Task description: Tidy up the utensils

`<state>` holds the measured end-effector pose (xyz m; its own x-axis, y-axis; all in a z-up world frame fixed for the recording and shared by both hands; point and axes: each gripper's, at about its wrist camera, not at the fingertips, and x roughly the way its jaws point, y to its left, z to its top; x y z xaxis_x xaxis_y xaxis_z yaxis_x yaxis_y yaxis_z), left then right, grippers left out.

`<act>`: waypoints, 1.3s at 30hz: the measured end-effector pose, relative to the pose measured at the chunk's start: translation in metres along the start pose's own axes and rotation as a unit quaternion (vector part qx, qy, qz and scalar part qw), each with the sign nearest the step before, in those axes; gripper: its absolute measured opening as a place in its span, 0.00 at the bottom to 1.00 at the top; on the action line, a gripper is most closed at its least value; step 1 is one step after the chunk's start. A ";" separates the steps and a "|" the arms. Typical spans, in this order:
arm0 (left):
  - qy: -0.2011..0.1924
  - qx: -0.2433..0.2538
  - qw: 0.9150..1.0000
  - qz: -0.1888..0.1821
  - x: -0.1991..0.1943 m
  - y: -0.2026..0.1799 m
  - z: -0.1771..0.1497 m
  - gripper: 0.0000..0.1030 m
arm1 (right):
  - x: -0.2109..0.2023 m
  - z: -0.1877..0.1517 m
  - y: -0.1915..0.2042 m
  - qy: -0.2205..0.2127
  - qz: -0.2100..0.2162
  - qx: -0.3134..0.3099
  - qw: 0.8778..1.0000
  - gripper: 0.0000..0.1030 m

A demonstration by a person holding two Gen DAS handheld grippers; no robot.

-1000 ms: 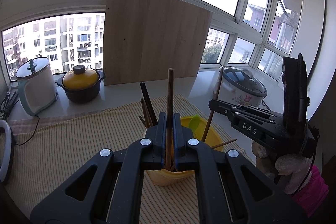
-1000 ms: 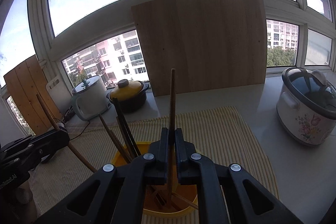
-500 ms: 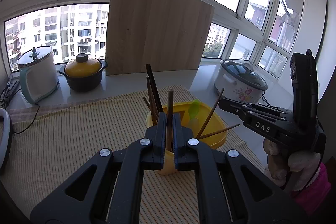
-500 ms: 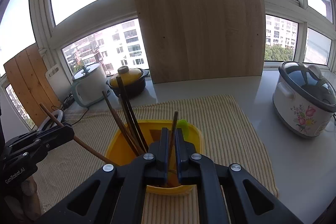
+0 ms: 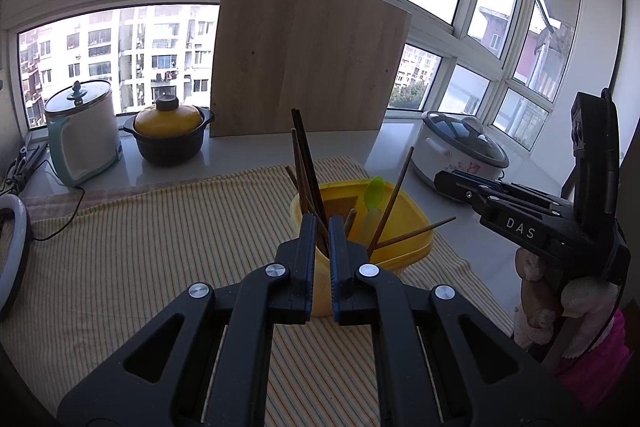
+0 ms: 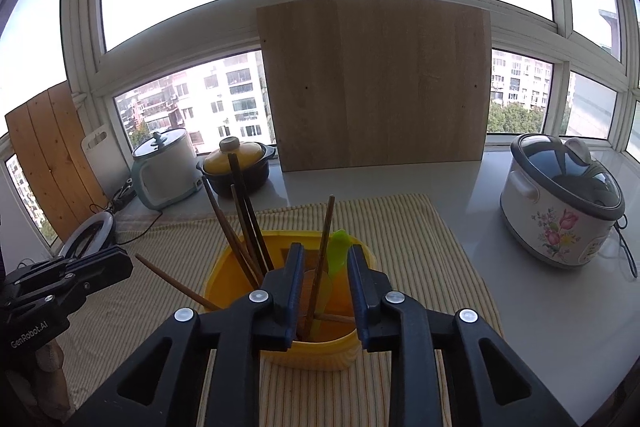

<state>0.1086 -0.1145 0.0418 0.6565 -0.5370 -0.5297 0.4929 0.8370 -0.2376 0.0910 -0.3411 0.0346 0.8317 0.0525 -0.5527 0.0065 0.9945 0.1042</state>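
A yellow utensil holder [image 5: 404, 227] [image 6: 344, 351] stands on a striped cloth. It holds several wooden chopsticks [image 5: 306, 155] [image 6: 240, 211], a wooden stick [image 6: 326, 235] and a green spoon [image 5: 374, 189] [image 6: 338, 255]. My left gripper [image 5: 320, 223] hangs just in front of the holder, its jaws slightly apart with nothing between them. My right gripper [image 6: 323, 253] is open right over the holder, empty, with the wooden stick standing loose between its fingers. Each gripper shows in the other view: the right one [image 5: 452, 181], the left one [image 6: 120, 263].
A large wooden board [image 5: 304, 59] leans on the window at the back. A yellow-lidded black pot [image 5: 168, 135] and a pale kettle [image 5: 82, 131] stand back left. A floral rice cooker [image 6: 560, 203] stands to the right. A ring light [image 6: 88, 235] lies at the left.
Both grippers lowered their wooden sticks into the yellow holder, opened and let them go. Both have pulled back a little from the holder.
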 end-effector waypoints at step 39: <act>-0.077 0.033 0.989 0.120 -0.085 -0.013 -0.051 1.00 | -0.079 -0.035 0.028 -0.096 -0.057 0.007 0.994 1.00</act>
<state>0.0169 -0.0743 0.0486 0.8358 -0.3372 -0.4332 0.3445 0.9366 -0.0643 0.0056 -0.3139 0.0521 0.9161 -0.0794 -0.3931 0.1130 0.9916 0.0631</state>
